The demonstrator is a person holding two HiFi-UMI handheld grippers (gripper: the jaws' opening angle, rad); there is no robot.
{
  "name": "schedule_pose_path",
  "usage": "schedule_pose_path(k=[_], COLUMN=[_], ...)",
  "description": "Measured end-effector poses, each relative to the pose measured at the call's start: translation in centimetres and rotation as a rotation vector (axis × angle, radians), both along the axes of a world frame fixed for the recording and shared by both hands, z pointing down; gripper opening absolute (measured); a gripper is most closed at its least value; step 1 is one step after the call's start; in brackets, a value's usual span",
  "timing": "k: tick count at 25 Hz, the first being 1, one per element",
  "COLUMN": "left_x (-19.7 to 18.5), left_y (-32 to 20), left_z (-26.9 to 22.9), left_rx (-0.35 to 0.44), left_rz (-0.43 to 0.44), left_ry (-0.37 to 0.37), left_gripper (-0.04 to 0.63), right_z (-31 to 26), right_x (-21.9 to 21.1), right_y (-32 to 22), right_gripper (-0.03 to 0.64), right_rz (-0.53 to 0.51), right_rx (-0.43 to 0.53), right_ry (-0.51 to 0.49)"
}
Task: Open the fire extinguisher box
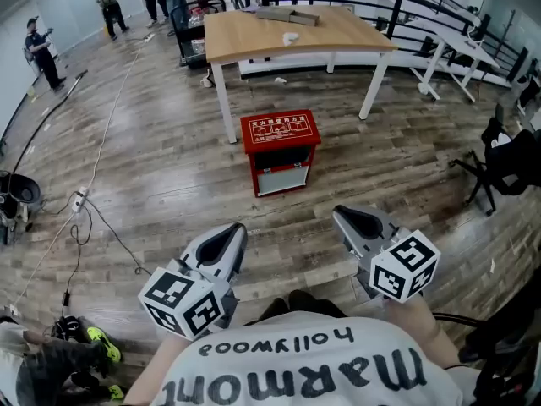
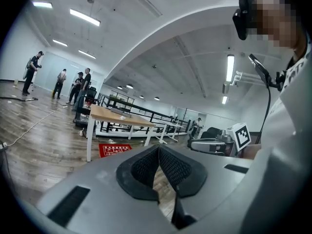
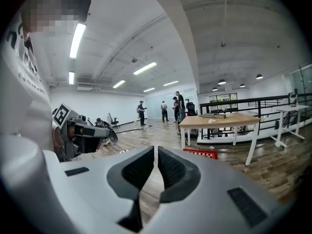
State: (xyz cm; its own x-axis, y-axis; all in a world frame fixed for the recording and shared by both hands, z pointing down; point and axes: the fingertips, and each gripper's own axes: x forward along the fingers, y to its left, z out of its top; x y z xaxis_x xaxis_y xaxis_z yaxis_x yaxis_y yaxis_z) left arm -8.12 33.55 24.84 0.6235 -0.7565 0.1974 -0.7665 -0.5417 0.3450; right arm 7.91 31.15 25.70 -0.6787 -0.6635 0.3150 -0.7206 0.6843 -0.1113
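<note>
The red fire extinguisher box stands on the wooden floor, its lid closed and a grey front panel facing me. It also shows as a red patch in the left gripper view and the right gripper view. My left gripper and right gripper are held close to my body, well short of the box. Both point toward it. The left gripper's jaws are shut with nothing between them. The right gripper's jaws are likewise shut and hold nothing.
A wooden table with white legs stands just behind the box. A black office chair is at the right. Cables run over the floor at the left. Several people stand far back left.
</note>
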Motion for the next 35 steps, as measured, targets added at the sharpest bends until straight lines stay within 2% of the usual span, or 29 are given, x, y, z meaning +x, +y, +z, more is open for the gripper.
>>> schedule_pose_path(k=[8, 14, 17, 27, 35], left_x=[0.3, 0.8, 0.8, 0.3, -0.1], left_y=[-0.7, -0.8, -0.5, 0.5, 1.2], left_z=[-0.6, 0.3, 1.0, 1.6, 1.6], left_rx=[0.002, -0.004, -0.013, -0.052, -0.061], left_rz=[0.019, 0.020, 0.022, -0.011, -0.040], left_ry=[0.057, 0.017, -0.008, -0.001, 0.003], left_gripper=[0.006, 0.006, 0.006, 0.006, 0.006], right_z=[-0.3, 2.2, 2.4, 2.6, 3.4], right_x=[0.6, 1.1, 0.8, 1.4, 0.7], right_y=[0.5, 0.2, 0.3, -0.1, 0.3], right_gripper=[0.012, 0.011, 0.011, 0.011, 0.011], right_rz=[0.026, 0.044, 0.034, 0.028, -0.018], right_rx=[-0.005, -0.067, -0.078, -0.121, -0.137], right_ry=[-0.020, 0.114, 0.109, 0.088, 0.135])
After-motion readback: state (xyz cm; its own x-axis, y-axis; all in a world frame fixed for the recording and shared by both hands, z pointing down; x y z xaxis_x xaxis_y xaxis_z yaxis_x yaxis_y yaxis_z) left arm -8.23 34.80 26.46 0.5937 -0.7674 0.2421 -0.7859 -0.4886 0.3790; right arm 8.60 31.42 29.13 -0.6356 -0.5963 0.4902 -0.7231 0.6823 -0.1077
